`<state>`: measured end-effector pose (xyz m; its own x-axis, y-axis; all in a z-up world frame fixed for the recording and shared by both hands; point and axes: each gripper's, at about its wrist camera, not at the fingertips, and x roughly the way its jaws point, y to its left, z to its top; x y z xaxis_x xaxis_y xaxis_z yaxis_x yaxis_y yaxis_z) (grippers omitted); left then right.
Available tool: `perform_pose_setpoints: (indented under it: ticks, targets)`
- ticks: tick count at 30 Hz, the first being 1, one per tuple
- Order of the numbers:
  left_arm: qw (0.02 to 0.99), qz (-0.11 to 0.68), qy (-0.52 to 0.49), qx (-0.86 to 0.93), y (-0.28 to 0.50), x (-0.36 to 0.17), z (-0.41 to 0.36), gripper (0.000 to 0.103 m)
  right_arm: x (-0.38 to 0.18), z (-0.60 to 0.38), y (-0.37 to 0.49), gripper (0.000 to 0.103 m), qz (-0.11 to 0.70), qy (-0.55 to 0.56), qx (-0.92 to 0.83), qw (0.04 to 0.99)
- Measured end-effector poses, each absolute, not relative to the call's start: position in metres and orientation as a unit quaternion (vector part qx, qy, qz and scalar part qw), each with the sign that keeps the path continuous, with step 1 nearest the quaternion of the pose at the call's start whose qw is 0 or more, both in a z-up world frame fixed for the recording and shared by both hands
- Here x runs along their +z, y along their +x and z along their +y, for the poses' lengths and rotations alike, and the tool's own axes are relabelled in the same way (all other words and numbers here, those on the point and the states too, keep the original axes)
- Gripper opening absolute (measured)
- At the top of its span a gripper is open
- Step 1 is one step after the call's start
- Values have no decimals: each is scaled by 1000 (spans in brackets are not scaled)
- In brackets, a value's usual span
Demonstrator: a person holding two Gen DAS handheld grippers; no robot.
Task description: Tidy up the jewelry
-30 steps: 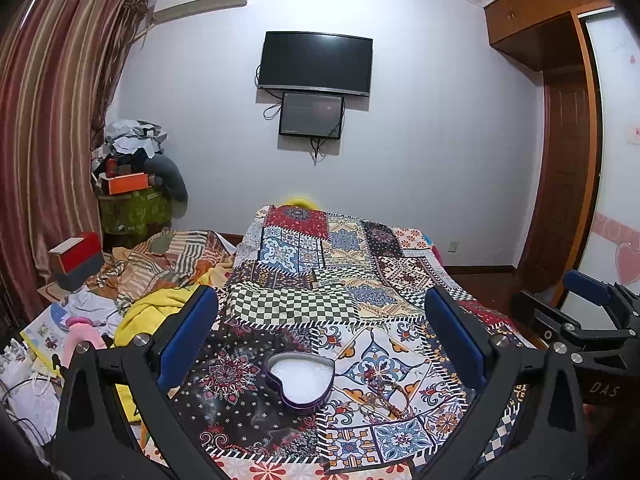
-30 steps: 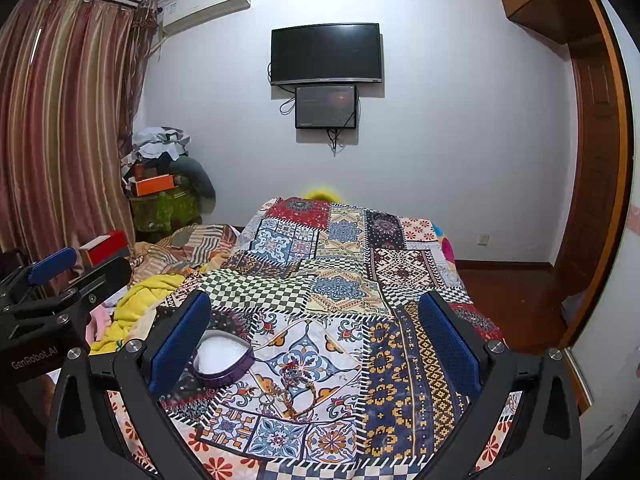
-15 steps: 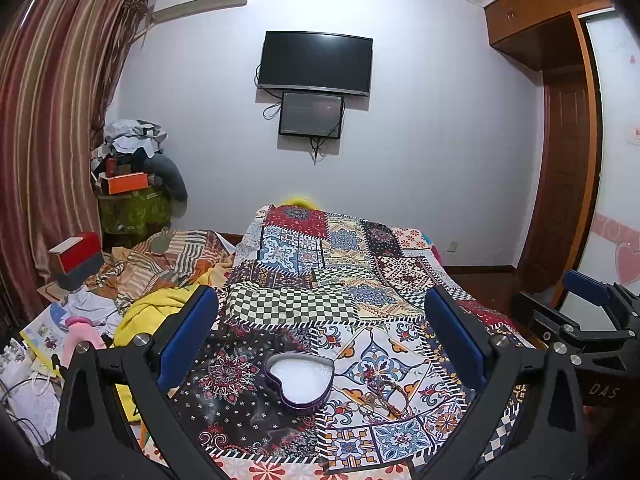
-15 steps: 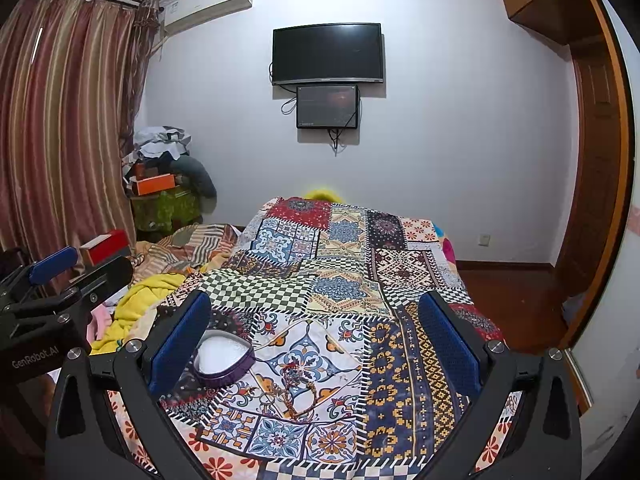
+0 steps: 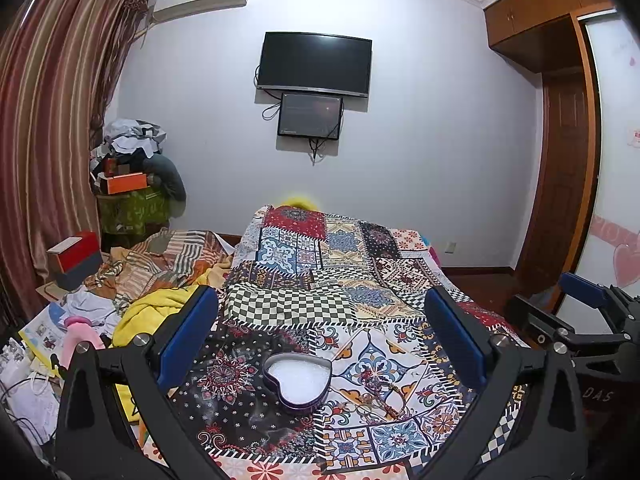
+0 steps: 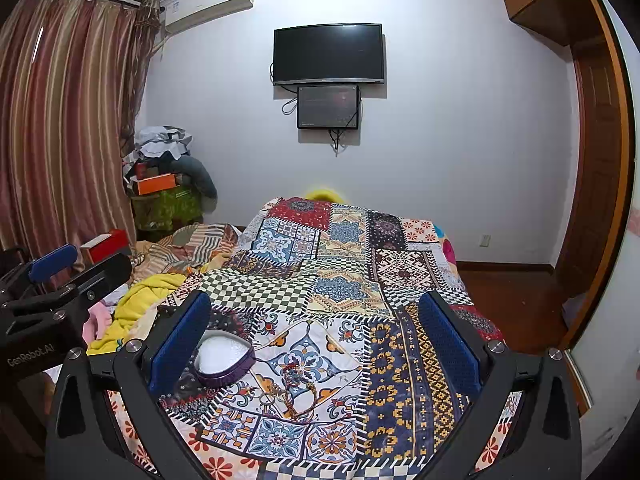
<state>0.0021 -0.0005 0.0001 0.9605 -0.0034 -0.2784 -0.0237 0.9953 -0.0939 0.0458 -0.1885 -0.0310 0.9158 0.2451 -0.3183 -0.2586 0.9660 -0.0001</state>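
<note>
A purple heart-shaped tin [image 5: 298, 382] with a white lining lies open on the patchwork bedspread [image 5: 320, 272]. Just right of it sits a small tangle of jewelry [image 5: 378, 394], with rings and beaded strands. My left gripper [image 5: 320, 340] hovers open above the tin, nothing between its blue pads. In the right wrist view the tin [image 6: 224, 360] is partly behind the left blue pad, and the jewelry [image 6: 288, 390] lies low between the fingers. My right gripper [image 6: 314, 340] is open and empty above the bedspread [image 6: 340, 288].
Crumpled yellow and striped bedding [image 5: 160, 280] and loose clutter fill the left side. A red box [image 5: 74, 254] and a piled stand [image 5: 132, 184] stand by the curtain. A TV [image 5: 314, 62] hangs on the far wall. A wooden door [image 5: 560, 184] is at right.
</note>
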Motion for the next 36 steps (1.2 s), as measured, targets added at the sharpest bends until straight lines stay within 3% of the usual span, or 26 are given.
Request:
perform_pose_setpoints:
  ticks: [23, 36]
  targets:
    - [987, 149, -52, 4, 4, 0, 0, 103, -36, -188, 48, 103, 168, -23, 128, 977]
    - [977, 206, -53, 14, 34, -26, 7, 103, -65, -197, 74, 103, 228, -37, 107, 967]
